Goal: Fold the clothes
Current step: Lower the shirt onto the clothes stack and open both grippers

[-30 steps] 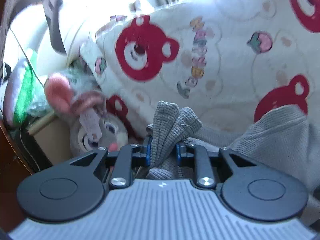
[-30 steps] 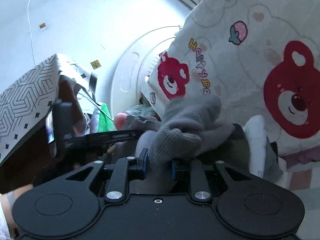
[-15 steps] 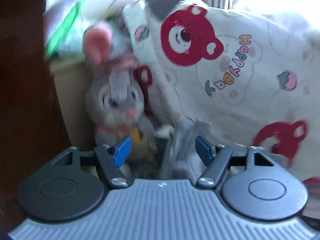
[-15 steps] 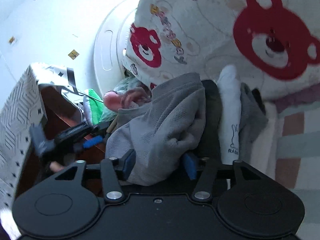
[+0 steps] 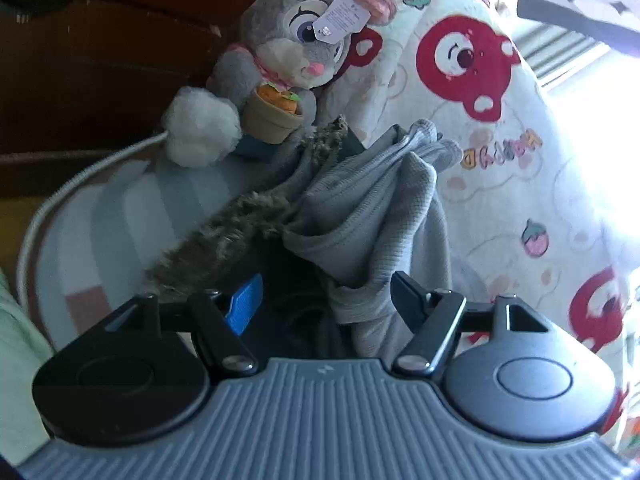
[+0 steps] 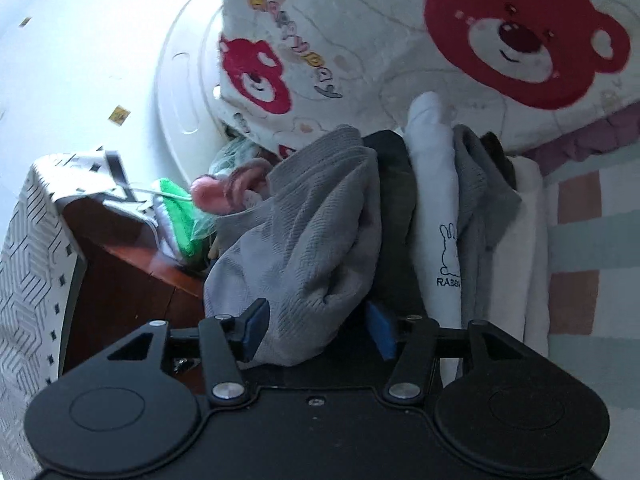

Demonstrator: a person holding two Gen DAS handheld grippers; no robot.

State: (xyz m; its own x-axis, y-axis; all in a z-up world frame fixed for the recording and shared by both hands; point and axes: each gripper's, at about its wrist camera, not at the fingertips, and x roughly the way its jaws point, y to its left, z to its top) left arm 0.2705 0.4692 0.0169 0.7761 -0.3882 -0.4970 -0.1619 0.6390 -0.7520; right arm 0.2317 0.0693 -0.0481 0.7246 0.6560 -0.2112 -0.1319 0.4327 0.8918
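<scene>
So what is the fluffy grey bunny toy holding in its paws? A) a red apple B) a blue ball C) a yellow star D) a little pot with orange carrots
D: in the left wrist view the grey bunny toy hugs a tan pot of orange carrots against its chest.

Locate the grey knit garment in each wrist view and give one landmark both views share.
Left wrist view: the grey knit garment is at centre, bunched and hanging between the open fingers of the left gripper, right of the plush rabbit.
Right wrist view: it sits at centre, a rounded bundle between the open fingers of the right gripper, left of the white folded garment.
Shared landmark: the red-bear quilt behind it.
</scene>
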